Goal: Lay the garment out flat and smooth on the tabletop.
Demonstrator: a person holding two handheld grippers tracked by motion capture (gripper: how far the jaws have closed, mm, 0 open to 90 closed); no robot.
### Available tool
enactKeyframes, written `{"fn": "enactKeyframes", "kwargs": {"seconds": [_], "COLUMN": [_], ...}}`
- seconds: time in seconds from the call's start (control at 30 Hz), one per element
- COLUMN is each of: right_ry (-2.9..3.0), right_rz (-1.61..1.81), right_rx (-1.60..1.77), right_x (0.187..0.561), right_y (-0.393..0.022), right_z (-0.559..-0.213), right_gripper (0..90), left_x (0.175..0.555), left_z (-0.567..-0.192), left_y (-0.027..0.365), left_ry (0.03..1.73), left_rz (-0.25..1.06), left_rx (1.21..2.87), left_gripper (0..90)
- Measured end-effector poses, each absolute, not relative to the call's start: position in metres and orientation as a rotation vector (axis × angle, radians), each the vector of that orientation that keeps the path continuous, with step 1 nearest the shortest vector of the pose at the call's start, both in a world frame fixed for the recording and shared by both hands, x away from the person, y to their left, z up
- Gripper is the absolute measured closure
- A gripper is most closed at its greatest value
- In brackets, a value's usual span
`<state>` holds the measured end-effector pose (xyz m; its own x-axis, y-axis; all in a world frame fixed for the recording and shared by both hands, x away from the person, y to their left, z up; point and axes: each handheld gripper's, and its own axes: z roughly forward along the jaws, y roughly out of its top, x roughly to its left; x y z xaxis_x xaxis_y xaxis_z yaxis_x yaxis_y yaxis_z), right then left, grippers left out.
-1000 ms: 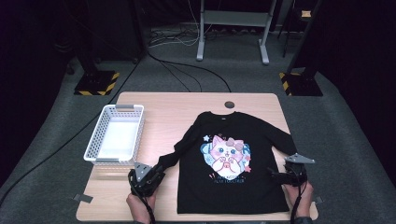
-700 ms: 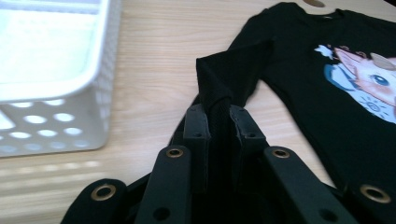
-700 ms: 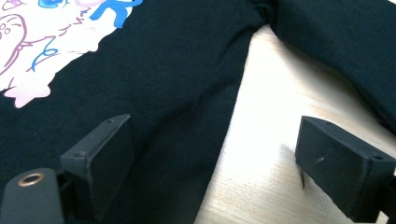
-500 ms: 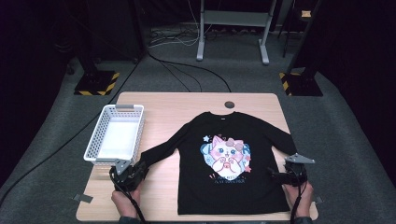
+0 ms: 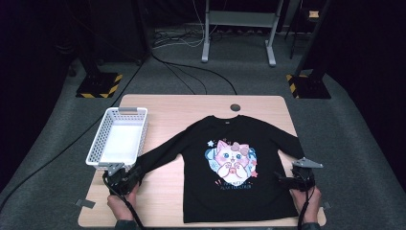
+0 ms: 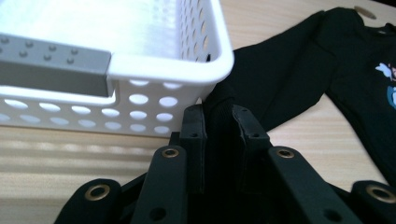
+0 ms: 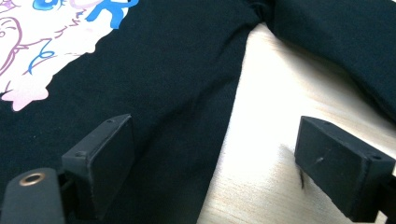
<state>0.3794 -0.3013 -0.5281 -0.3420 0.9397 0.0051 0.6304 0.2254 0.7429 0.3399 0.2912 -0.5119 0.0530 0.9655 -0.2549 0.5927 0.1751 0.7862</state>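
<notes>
A black sweatshirt (image 5: 239,201) with a cat print lies face up on the wooden table (image 5: 167,110). Its left sleeve (image 5: 160,154) stretches out toward the basket's near corner. My left gripper (image 5: 134,174) is shut on that sleeve's cuff (image 6: 219,140); black fabric fills the gap between its pads, and the jaws have just been opening a little. My right gripper (image 5: 283,179) stands open at the shirt's right side, low over the hem edge. In the right gripper view, the right gripper (image 7: 215,128) has one jaw over the cloth and the other over bare wood.
A white perforated basket (image 5: 95,148) sits at the table's left, its near corner (image 6: 187,70) right beside the left gripper. A round hole (image 5: 234,107) is near the far edge. Desk legs and cables stand on the floor beyond.
My left gripper has moved left with the cuff, drawing the sleeve out straight toward the basket's near corner. The right gripper has stayed put.
</notes>
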Motion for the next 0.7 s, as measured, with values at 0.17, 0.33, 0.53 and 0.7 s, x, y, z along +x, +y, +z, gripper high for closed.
{"fn": "enactKeyframes", "kwargs": {"seconds": [0.17,0.33,0.53,0.7], "right_ry": [2.056,2.056,2.056,2.057], "right_rz": [0.92,0.92,0.92,0.921], "right_rx": [1.443,1.443,1.443,1.439], "right_x": [0.379,0.379,0.379,0.379], "right_y": [-0.301,-0.301,-0.301,-0.301], "right_z": [-0.528,-0.528,-0.528,-0.528], "right_gripper": [11.5,11.5,11.6,12.4], "left_x": [0.337,0.33,0.329,0.331], "left_z": [-0.514,-0.515,-0.515,-0.522], "left_y": [0.294,0.3,0.303,0.3], "left_ry": [1.654,1.651,1.733,1.783], "left_rz": [0.568,0.516,0.696,0.825], "left_rx": [1.492,1.442,1.498,1.562], "left_gripper": [75.2,75.5,56.8,44.2]}}
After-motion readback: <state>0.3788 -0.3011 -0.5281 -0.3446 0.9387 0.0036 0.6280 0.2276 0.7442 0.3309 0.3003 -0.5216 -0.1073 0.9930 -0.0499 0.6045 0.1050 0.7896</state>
